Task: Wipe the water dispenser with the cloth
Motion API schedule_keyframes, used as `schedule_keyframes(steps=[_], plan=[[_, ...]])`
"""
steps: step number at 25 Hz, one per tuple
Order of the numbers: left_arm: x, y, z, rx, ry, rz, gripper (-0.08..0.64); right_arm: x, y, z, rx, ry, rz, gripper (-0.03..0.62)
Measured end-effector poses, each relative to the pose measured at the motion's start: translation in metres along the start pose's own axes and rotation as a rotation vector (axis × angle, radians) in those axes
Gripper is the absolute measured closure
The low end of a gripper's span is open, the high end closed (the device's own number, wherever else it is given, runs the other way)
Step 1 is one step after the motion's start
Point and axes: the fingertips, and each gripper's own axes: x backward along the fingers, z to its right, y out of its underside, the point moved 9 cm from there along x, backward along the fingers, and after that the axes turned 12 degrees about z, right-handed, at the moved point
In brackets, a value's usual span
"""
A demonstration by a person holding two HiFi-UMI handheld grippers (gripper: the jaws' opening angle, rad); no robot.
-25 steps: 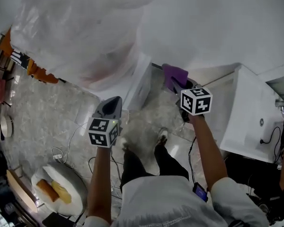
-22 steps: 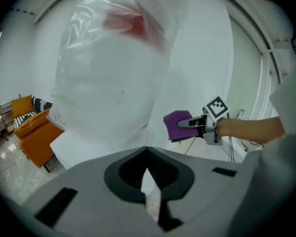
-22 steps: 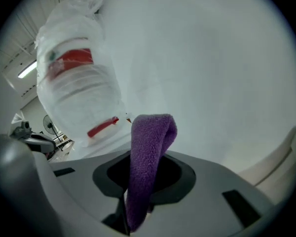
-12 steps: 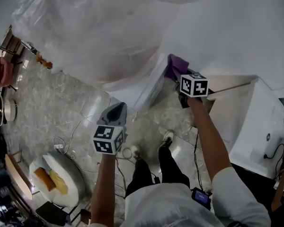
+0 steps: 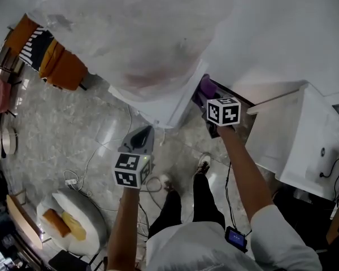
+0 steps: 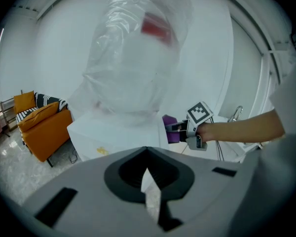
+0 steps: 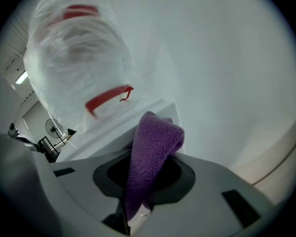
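The white water dispenser [image 5: 172, 107] stands ahead, with a plastic-wrapped bottle [image 5: 130, 33] on top. My right gripper [image 5: 208, 96] is shut on a purple cloth [image 5: 205, 86], which lies against the dispenser's right side near its top edge. In the right gripper view the cloth [image 7: 150, 149] bulges out of the jaws just before the dispenser's top [image 7: 116, 127]. My left gripper [image 5: 138, 137] hangs lower and nearer me, shut and holding nothing, apart from the dispenser. The left gripper view shows the dispenser [image 6: 116, 132], the cloth [image 6: 168, 128] and the right gripper [image 6: 177, 130].
An orange armchair [image 5: 62, 66] stands left of the dispenser. A white cabinet [image 5: 296, 134] is on the right. Cables [image 5: 85, 174] trail over the marble floor, and a round white cushion [image 5: 73, 219] lies at lower left. The person's feet [image 5: 202, 162] are below the dispenser.
The right gripper has carried the purple cloth up to the dispenser's right side. The left gripper stays low and shut. The head view has shifted, bringing the armchair into sight.
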Motion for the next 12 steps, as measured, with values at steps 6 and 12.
schedule_keyframes(steps=[6,12], plan=[[0.009,0.012,-0.003,-0.016,0.055,0.0,0.548,0.022,0.028,-0.043,0.03,-0.053,-0.022,0.5],[0.016,0.026,0.002,-0.015,0.087,-0.007,0.548,0.046,0.053,-0.086,0.049,-0.143,-0.04,0.5]])
